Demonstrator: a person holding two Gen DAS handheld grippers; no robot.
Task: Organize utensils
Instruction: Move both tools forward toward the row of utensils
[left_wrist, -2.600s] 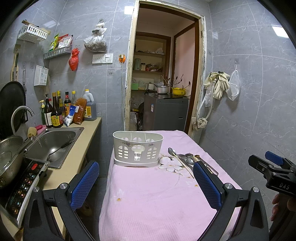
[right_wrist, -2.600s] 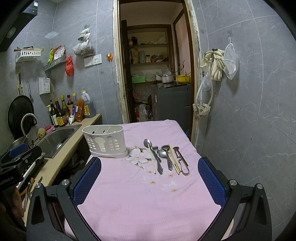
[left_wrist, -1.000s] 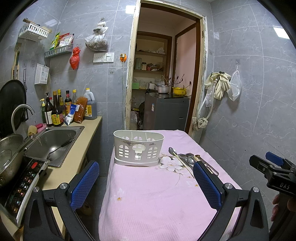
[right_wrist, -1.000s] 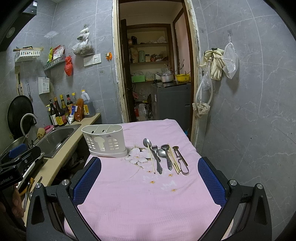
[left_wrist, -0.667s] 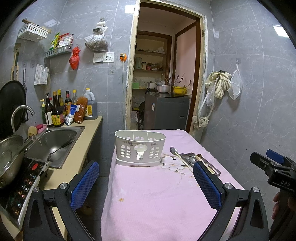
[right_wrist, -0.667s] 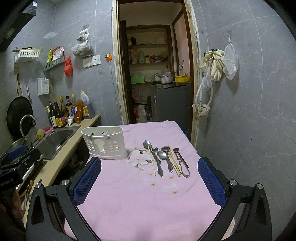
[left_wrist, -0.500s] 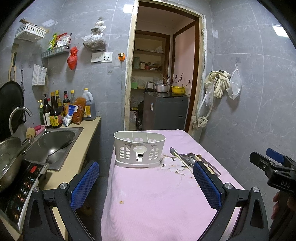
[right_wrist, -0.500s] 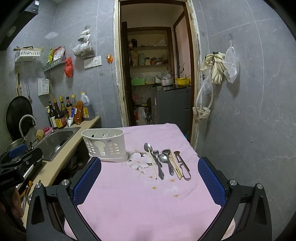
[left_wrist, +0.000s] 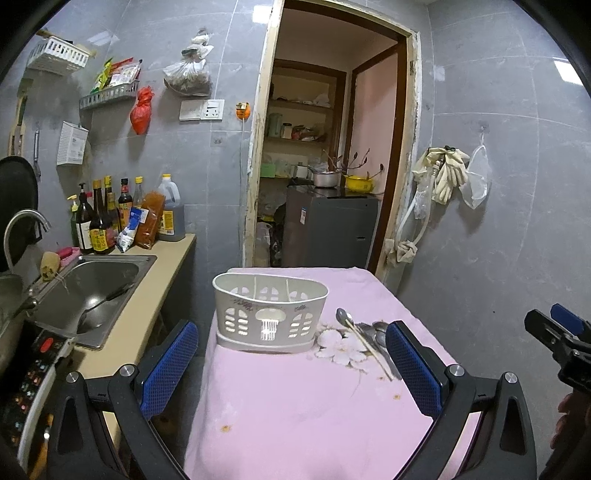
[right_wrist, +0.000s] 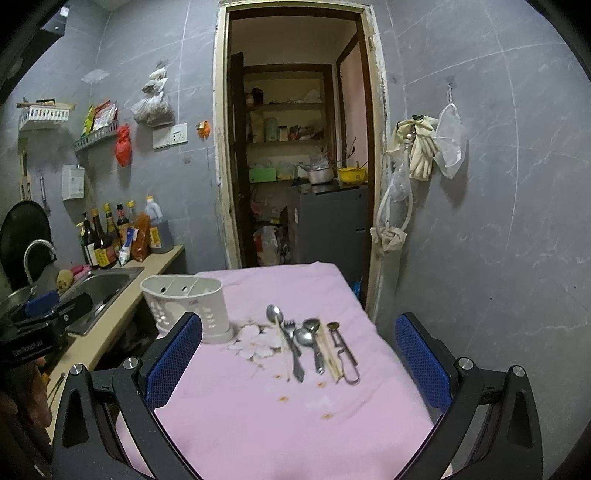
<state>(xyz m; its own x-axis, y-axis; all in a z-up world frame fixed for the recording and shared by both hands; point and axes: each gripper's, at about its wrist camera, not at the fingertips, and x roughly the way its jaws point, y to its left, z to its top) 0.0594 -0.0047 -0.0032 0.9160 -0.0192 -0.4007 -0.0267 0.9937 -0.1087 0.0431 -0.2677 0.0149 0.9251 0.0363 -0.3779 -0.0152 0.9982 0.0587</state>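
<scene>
Beside table edge (right_wrist: 354, 291), utensils (right_wrist: 314, 347); both tools spread

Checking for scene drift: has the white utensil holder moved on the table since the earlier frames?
No. The utensil holder still sits just left of the flower print, its base at the print's edge as before; only the cameras shifted.

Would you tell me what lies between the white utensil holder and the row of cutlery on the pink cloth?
Only the cloth's printed white flower lies between the utensil holder and the cutlery, clearest in the right wrist view.
</scene>
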